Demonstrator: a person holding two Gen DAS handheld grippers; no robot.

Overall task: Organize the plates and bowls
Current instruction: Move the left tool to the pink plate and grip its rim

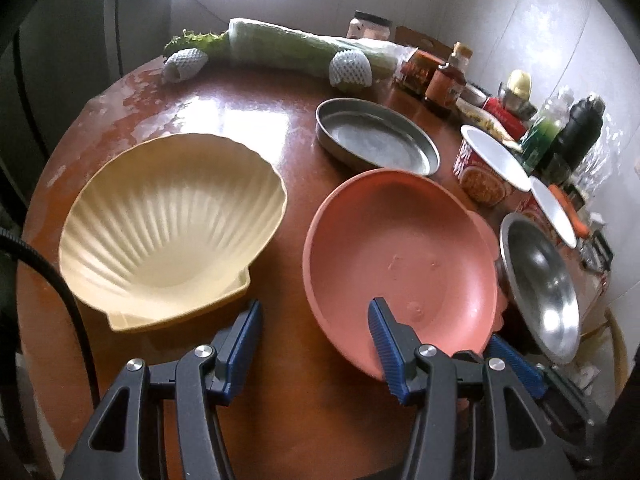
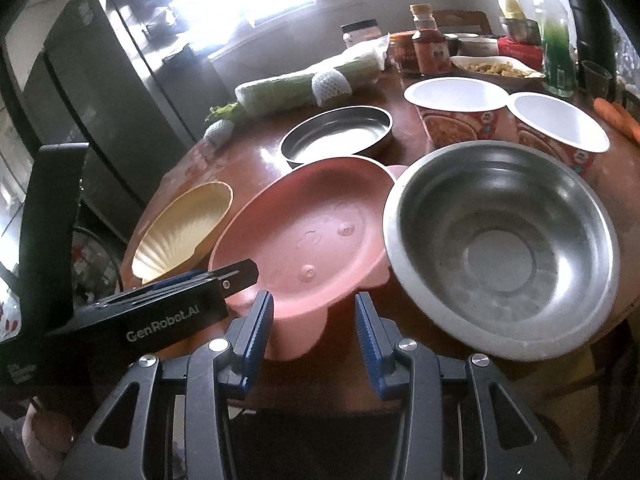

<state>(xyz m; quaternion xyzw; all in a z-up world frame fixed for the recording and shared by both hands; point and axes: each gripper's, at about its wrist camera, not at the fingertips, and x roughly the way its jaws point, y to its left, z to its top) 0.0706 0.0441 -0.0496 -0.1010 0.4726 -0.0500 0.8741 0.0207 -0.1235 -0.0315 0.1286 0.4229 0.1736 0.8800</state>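
On the brown table [image 1: 280, 120], the cream shell-shaped bowl [image 1: 172, 220] sits at nine o'clock from the pink plate [image 1: 400, 248]. A black cable crosses the picture's edge beside it.

The left claw [image 1: 316, 340] stands open. One finger is over bare wood, and the other covers the plate's rim at about seven o'clock. From the left wrist camera I cannot tell whether that finger touches the rim.

At twelve o'clock from the plate lies a shallow steel dish [image 1: 376, 136]. Beyond it is a long wrapped vegetable [image 1: 280, 44], its far end lost in window glare.

In the right wrist view, the right claw [image 2: 314, 328] is also open. A pink tab of the plate pokes between its fingers, close to the left pad, with a clear gap to the right one.

The steel bowl [image 2: 500, 248] sits at three o'clock from the plate, its rim overlapping the plate's edge.

At one o'clock stand two noodle cups [image 2: 452, 96], with jars and bottles behind them whose labels are too blurred to read.
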